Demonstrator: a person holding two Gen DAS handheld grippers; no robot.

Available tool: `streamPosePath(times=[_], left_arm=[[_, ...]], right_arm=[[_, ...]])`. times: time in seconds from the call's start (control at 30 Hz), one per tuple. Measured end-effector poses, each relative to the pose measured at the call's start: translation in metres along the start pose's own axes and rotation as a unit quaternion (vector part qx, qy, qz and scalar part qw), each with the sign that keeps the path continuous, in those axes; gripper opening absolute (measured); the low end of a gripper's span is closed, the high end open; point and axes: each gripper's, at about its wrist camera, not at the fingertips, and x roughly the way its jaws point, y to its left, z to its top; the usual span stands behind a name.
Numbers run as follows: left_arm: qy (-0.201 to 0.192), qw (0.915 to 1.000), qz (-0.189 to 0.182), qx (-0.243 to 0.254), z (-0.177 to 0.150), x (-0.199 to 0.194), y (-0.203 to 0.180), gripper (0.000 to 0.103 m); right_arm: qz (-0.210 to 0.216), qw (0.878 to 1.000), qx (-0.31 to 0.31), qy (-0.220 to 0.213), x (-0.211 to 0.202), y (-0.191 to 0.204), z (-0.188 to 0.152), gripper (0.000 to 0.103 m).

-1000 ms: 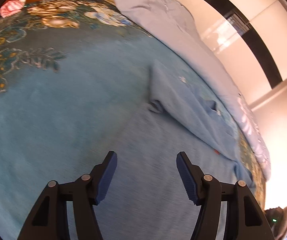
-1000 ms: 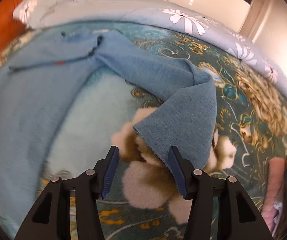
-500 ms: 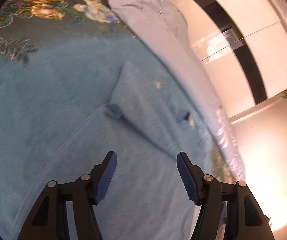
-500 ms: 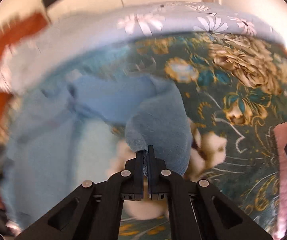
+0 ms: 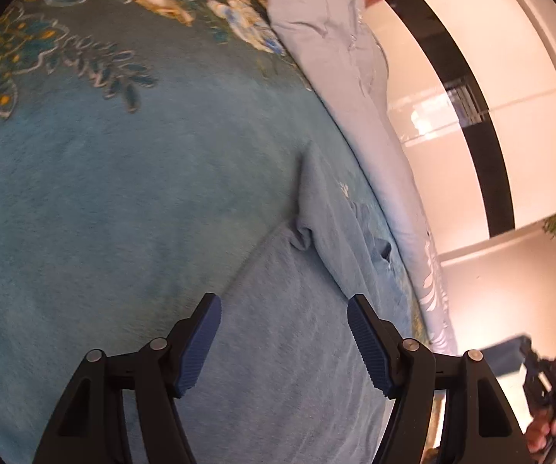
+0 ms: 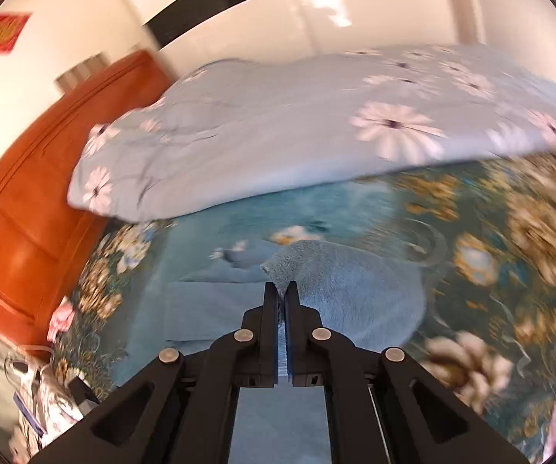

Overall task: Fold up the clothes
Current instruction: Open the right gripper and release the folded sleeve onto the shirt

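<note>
Blue knit fabric fills the lower half of the left wrist view: one sweater (image 5: 297, 348) lies spread on the bed (image 5: 103, 212), over a teal blanket with gold flowers. Its far part forms a creased ridge, probably a sleeve laid across the body. The left gripper (image 5: 283, 342) hovers over the sweater with its jaws spread wide and nothing between them. One pale quilt (image 5: 332, 58) with daisies runs along the far edge of the bed. At the lower right corner the person's other hand and its tool show only as a dark blur.

From the right wrist view, the right gripper (image 6: 281, 294) is clenched on a corner of the same sweater (image 6: 355, 290), and the cloth bulges up beyond the fingertips, lifted off the blanket. The quilt (image 6: 297, 147) lies behind it, with one orange wooden headboard (image 6: 38, 208) to the left. Much of this view is smeared by motion.

The step in hand looks like carrying that corner over the body of the garment. To do it well, I would keep the grip firm, draw the fold over evenly, and bring the free left gripper down to pin or smooth the body so it does not drag.
</note>
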Motion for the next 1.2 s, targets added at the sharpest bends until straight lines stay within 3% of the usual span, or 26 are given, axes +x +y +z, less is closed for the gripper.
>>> streamPosePath(times=[0.3, 0.67, 1.0, 1.07, 1.2], left_arm=[[0.001, 0.9995, -0.01, -0.03, 0.005, -0.006, 0.019, 0.072], [0.002, 0.9993, -0.013, -0.035, 0.005, -0.01, 0.021, 0.072], [0.0, 0.9997, 0.002, -0.026, -0.002, -0.012, 0.018, 0.072], [0.001, 0.9997, 0.004, -0.024, -0.002, -0.011, 0.018, 0.072], [0.004, 0.9998, 0.003, -0.021, -0.002, -0.011, 0.017, 0.072]], right_arm=[[0.04, 0.989, -0.111, 0.092, 0.133, 0.131, -0.015, 0.002], [0.031, 0.97, -0.141, 0.194, 0.278, 0.19, -0.062, 0.003], [0.01, 0.958, -0.186, 0.219, 0.305, 0.201, -0.083, 0.006], [0.015, 0.956, -0.198, 0.216, 0.299, 0.202, -0.084, 0.027], [0.027, 0.959, -0.212, 0.189, 0.258, 0.197, -0.083, 0.035]])
